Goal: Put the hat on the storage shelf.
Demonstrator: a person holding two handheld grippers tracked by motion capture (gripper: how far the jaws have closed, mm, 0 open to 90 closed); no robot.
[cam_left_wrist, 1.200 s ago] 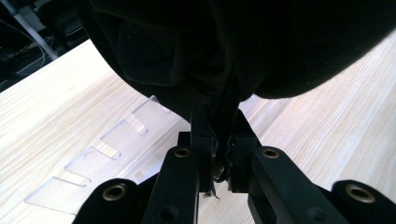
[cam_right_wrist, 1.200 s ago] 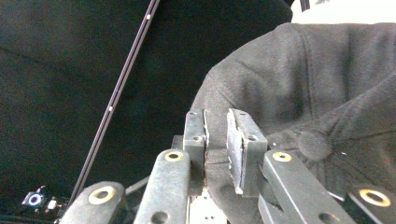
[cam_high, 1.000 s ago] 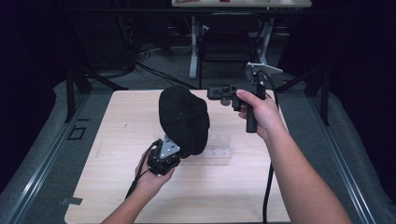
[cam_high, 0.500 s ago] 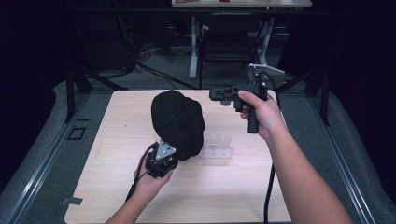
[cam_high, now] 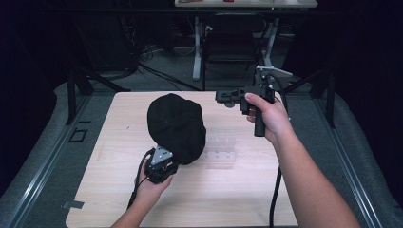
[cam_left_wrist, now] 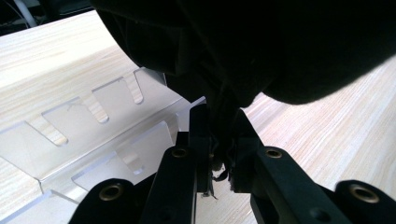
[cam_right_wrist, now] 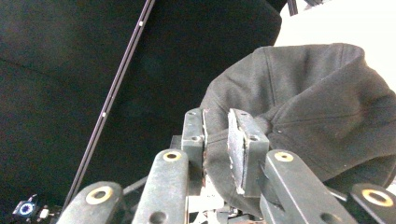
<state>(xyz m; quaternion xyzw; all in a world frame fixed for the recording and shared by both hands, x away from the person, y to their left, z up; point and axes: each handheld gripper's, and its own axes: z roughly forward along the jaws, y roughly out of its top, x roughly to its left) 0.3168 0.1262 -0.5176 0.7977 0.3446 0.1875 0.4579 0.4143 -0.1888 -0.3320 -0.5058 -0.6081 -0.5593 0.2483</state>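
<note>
A black cap (cam_high: 176, 126) hangs over the middle of the wooden table (cam_high: 223, 199), with its lower edge pinched in my left gripper (cam_high: 167, 156). The left gripper view shows that gripper (cam_left_wrist: 218, 135) shut on a fold of the cap (cam_left_wrist: 280, 46); its jaws have just been opening a little, and the fabric is still between them. My right gripper (cam_high: 221, 97) is held level over the table's far edge, pointing left at the cap and apart from it. In the right gripper view its jaws (cam_right_wrist: 215, 126) stand slightly apart with nothing gripped, and the cap (cam_right_wrist: 317, 102) lies beyond them.
A clear acrylic rack (cam_high: 219, 148) with slots lies flat on the table just right of the cap, and in the left gripper view the rack (cam_left_wrist: 93, 121) is close under the left gripper. Beyond the table stand a dark chair and desk legs (cam_high: 197, 47).
The left gripper and the cap have sunk a little and drifted left, toward the tabletop. The right hand has stayed where it was.
</note>
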